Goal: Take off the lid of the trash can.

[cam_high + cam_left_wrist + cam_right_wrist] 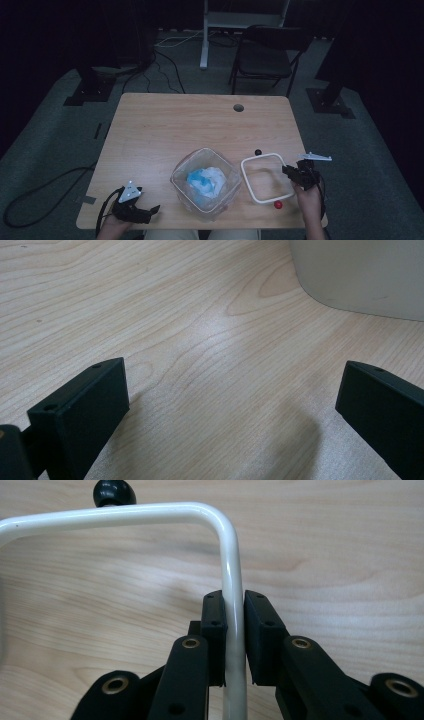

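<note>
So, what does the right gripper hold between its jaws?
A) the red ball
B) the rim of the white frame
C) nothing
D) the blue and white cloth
B: in the right gripper view the right gripper has both jaws pressed on the thin rim of the white frame.

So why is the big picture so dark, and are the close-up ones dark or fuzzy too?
High view: dim all over, the room behind nearly black, the table dull. Left gripper view: bright wood, soft shadows under the open left tongs. Right gripper view: well lit, glare along the white frame that the right tongs pinch; the black ball looks slightly soft.
</note>
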Demonstrator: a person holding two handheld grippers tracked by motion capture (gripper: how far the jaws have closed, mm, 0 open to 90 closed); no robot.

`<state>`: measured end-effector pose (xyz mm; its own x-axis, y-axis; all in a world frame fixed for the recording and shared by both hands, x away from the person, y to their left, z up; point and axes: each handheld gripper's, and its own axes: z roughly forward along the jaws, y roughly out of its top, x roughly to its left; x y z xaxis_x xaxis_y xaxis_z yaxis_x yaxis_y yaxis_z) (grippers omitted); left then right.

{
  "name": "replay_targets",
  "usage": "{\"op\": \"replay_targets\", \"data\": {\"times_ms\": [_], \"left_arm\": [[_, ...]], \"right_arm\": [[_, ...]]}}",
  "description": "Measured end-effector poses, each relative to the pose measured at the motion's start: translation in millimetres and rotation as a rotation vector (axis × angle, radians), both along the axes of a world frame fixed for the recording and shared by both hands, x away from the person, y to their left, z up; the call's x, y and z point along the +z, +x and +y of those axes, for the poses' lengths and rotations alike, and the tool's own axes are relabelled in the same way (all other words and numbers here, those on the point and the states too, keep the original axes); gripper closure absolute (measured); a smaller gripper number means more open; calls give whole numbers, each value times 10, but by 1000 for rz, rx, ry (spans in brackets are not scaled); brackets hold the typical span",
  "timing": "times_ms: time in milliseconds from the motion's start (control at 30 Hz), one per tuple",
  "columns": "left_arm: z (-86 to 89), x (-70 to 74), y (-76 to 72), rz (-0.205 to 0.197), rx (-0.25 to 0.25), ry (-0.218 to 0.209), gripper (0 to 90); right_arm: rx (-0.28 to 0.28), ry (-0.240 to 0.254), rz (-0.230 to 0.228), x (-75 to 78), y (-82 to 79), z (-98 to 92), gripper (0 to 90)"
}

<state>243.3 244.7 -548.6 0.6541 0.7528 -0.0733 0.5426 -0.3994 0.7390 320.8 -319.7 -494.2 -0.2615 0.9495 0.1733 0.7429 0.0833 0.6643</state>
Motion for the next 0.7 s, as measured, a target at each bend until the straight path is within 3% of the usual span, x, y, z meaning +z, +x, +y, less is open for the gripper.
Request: {"op": "replay_targets", "data": {"times_ms": [200, 700], "left_arm": [[7, 2, -1, -1, 1, -17, 12], [15, 12, -4, -11, -12, -31, 12]], "right_arm": [[-18, -11, 17, -129, 31, -12, 797], [-43, -52, 57, -283, 72, -34, 787]]}}
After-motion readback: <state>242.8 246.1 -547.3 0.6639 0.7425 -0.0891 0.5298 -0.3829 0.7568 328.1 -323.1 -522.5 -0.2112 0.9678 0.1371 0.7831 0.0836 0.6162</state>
